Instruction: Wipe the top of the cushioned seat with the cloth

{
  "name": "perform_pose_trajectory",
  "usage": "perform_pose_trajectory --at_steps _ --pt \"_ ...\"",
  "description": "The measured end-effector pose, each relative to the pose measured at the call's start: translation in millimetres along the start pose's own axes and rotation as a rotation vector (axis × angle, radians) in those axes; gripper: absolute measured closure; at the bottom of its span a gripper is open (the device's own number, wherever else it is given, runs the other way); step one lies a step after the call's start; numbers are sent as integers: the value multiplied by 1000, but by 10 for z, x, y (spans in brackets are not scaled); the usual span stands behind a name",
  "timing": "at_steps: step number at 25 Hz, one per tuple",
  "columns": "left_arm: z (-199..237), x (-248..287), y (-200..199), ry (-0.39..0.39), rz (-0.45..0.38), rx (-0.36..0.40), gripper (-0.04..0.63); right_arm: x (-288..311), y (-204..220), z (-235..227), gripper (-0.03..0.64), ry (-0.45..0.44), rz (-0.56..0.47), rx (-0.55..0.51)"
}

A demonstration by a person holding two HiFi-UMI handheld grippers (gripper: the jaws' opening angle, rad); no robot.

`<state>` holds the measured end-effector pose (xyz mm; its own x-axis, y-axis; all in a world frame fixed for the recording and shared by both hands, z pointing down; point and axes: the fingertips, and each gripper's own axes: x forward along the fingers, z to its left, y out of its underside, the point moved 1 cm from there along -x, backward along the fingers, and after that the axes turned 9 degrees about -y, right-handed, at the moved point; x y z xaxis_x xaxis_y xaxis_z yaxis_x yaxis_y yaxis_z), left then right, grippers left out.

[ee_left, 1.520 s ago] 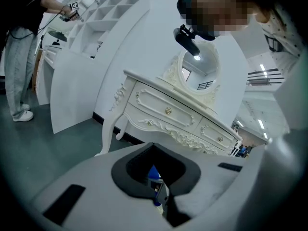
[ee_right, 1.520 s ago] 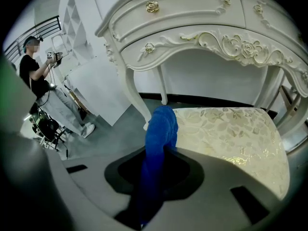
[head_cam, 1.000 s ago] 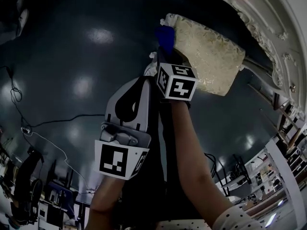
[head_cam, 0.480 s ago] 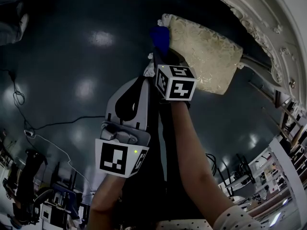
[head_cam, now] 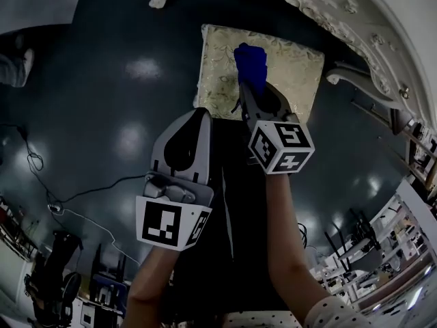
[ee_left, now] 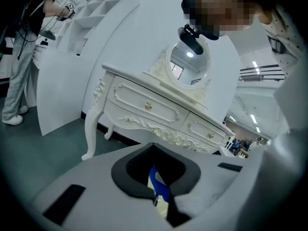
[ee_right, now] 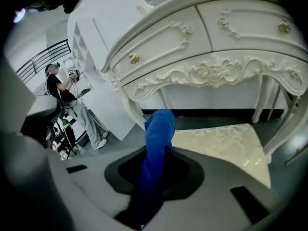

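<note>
The right gripper [head_cam: 247, 98] is shut tight on a blue cloth [head_cam: 250, 65]. The cloth sticks out past the jaws in a tall bunch. It is over the cream seat [head_cam: 287, 67], near the middle. I cannot tell if it touches the seat. The left gripper [head_cam: 198, 125] is closed too, with nothing in it, and it waits near the front edge of the seat.

The cloth is all bunched up, so it may only rub a thin strip. If the gripper pushes down too hard, its hard tips may scrape the seat. A big swing could bump the white table [ee_right: 207, 71] just behind.
</note>
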<state>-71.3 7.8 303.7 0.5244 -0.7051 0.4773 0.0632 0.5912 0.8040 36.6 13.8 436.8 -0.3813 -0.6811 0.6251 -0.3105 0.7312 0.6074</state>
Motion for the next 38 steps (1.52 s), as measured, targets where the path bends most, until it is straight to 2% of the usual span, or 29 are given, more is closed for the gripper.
perform_pose_trajectory --at_steps 8,12,16,24,38 --pt "-554 275 24 94 43 61 598 -1098 -3 -1100 528 222 -56 22" --pt "-775 401 86 130 71 87 598 -1519 214 -1647 528 335 -21 25" --pt "-971 504 168 158 99 108 598 -1708 529 -2047 528 400 34 59" --pt "-1179 624 300 180 137 126 598 -1541 989 -2286 528 408 114 140" --pt "-1089 501 346 154 126 120 598 -1342 1126 -2210 528 408 140 157"
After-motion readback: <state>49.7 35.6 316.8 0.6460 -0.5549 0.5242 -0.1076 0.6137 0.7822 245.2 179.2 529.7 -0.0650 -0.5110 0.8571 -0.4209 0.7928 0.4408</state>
